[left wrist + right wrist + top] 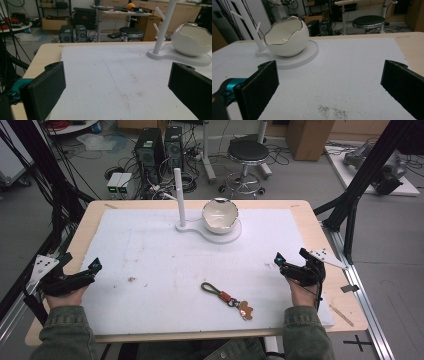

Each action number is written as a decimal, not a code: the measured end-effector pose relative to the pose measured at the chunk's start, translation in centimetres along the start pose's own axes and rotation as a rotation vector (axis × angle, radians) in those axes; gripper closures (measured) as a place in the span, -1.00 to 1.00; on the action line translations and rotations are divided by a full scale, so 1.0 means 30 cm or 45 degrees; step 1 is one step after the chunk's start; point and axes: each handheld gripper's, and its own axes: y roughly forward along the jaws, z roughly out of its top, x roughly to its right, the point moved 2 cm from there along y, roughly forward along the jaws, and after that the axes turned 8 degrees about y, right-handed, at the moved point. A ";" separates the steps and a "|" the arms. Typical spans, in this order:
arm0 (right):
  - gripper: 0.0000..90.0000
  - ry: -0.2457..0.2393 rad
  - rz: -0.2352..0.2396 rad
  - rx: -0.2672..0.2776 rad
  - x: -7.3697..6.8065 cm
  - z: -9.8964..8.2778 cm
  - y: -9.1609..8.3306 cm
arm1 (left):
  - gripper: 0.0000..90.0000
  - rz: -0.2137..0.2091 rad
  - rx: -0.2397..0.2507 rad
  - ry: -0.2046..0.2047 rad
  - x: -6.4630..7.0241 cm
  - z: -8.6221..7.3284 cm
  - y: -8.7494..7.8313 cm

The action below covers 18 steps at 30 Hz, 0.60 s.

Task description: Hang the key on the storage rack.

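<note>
High view: the keychain lies flat on the white mat near the front edge of the tabletop, between the two hands and apart from both. The left hand-held gripper and right hand-held gripper rest at the mat's sides, holding nothing. The stand and bowl sit at the far side. By the look of it, nothing is begun: the keychain is not yet picked up.

Left gripper view: jaws spread wide, bare mat between them; stand and bowl ahead.

Right gripper view: jaws likewise spread wide, empty; bowl ahead.
</note>
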 end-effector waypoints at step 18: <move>-0.99 0.071 0.013 -0.007 0.000 0.011 -0.011 | -0.96 -0.014 0.003 -0.019 0.003 0.000 0.002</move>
